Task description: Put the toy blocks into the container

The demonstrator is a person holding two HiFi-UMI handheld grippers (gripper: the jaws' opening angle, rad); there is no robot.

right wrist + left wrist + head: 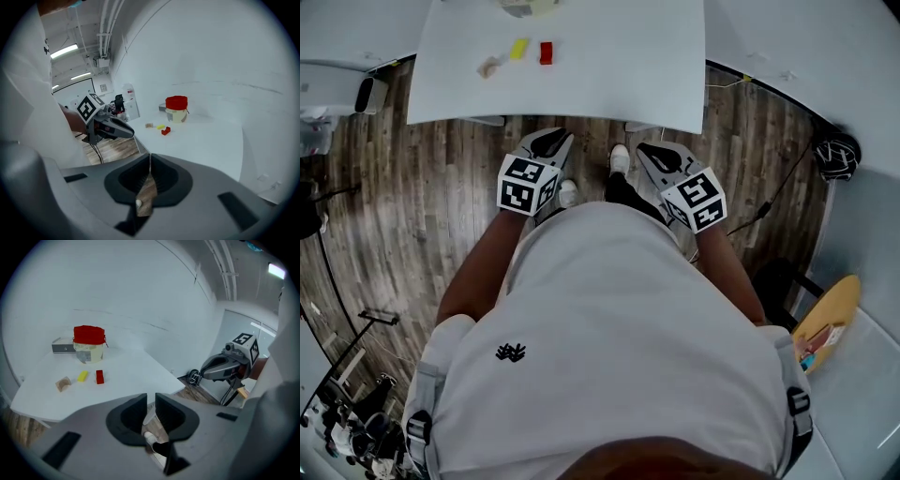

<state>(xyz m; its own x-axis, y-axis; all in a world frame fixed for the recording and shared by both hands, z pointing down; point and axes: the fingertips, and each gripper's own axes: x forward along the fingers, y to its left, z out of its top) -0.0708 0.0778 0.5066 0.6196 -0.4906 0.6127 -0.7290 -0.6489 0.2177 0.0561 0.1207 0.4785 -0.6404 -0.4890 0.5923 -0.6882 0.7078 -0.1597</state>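
Note:
Three toy blocks lie in a row on the white table (619,66): a tan one (490,66), a yellow one (519,49) and a red one (546,52). Behind them stands the pale container (89,352) with a red top, cut off by the top edge of the head view. My left gripper (555,139) hangs over the wooden floor short of the table's near edge, its jaws a narrow gap apart with nothing between them. My right gripper (649,150) hangs beside it, jaws touching and empty. The right gripper view shows the red block (165,131) and the container (176,108) far ahead.
A small grey box (62,347) sits behind the container. On the floor to the right lie a dark helmet-like object (836,155) and a cable. A round yellow stool (830,319) stands at the far right, stands and gear at the left. The person's shoes (620,159) are under the table edge.

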